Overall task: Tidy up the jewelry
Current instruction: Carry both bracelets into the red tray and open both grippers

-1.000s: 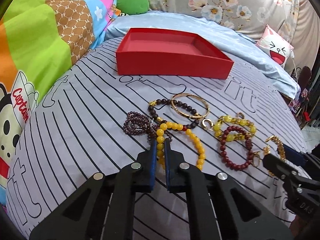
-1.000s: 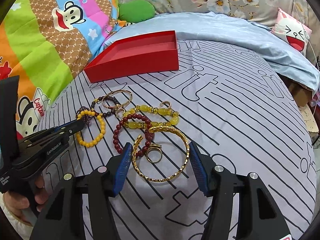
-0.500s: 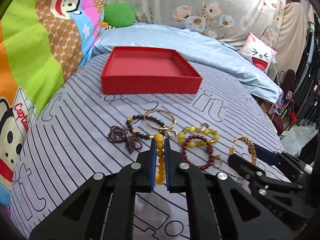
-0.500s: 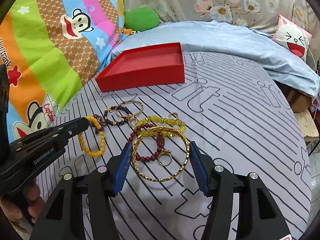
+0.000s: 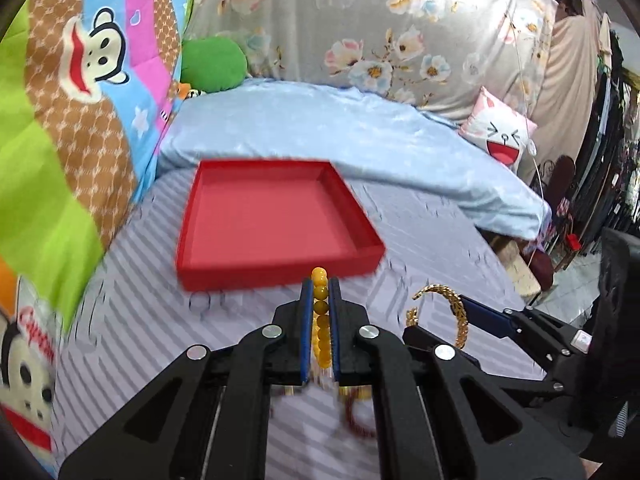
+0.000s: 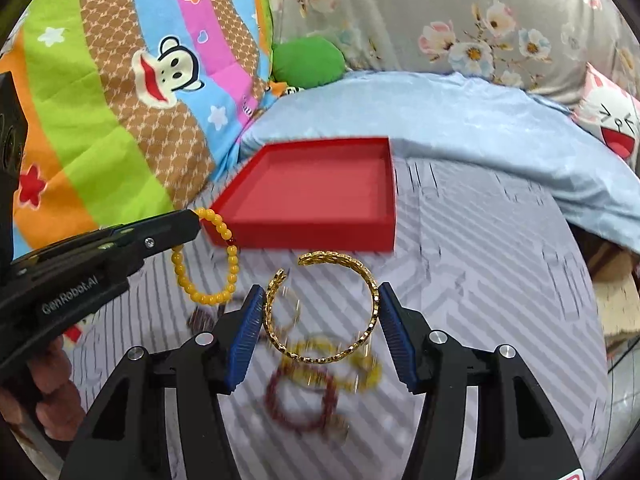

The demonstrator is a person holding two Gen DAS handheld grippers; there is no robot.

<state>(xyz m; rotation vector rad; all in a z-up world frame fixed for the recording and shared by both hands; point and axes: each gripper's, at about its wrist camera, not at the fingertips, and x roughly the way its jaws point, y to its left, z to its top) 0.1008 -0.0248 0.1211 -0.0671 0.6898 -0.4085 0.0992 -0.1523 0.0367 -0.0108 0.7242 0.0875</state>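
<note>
Both tongs are raised over the striped bed, angled down twd the red tray point(image 5: 276, 216) near the bed's far edge. Left tongs point(image 5: 320, 300) are nearly closed, pinching a yellow bead bracelet point(image 6: 208, 258) that dangles clear of the sheet; the holder's hand point(image 6: 48, 396) shows at lower left. Right tongs point(image 6: 322, 316) are approx half spread, gripping a gold bangle point(image 6: 324, 308) across its width (open gap facing the tray). "GenRobot.AI" is printed on the left tongs' side. The other bracelets point(image 6: 304, 396) lie blurred on the bed below.
</note>
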